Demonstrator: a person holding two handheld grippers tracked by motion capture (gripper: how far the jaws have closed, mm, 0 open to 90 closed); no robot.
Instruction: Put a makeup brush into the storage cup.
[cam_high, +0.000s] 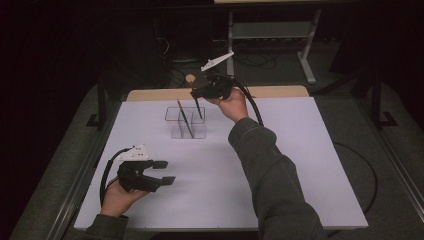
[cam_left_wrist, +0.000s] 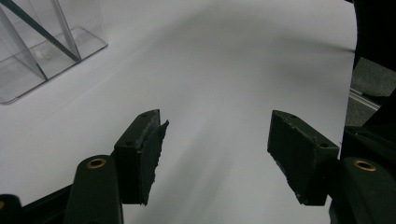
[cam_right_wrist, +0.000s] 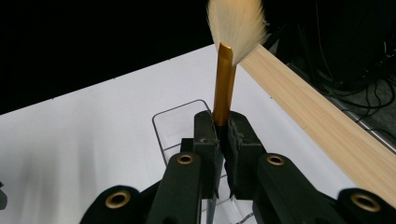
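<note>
Holding the makeup brush (cam_high: 198, 109) by its upper handle, your right gripper (cam_high: 199, 93) hangs over the clear acrylic organizer (cam_high: 186, 122) at the far middle of the white table (cam_high: 280, 165) in the high view. The handle slants down into a rear compartment, so you have gripped it high, probably to leave the tip free to enter or leave the cell past the walls. A second thin dark stick (cam_high: 184, 119), likely another brush, leans in the organizer just beside it. Your left gripper (cam_high: 165, 171) rests near the front left of the table, well apart from the organizer, which keeps it out of the working hand's way.

In the left gripper view the two black pads (cam_left_wrist: 140, 156) stand apart with nothing but bare table between them. The organizer's (cam_left_wrist: 51, 46) clear walls sit at the upper left, with a dark stick (cam_left_wrist: 42, 32) slanting inside.

In the right gripper view the jaws are clamped tight on the brush's gold ferrule (cam_right_wrist: 224, 84), and the pale bristle fan (cam_right_wrist: 238, 28) rises above them. The organizer's rim (cam_right_wrist: 180, 112) lies directly behind the jaws, so the brush looks lined up over its cell. The table's wooden far edge (cam_right_wrist: 317, 121) runs off to the right.
</note>
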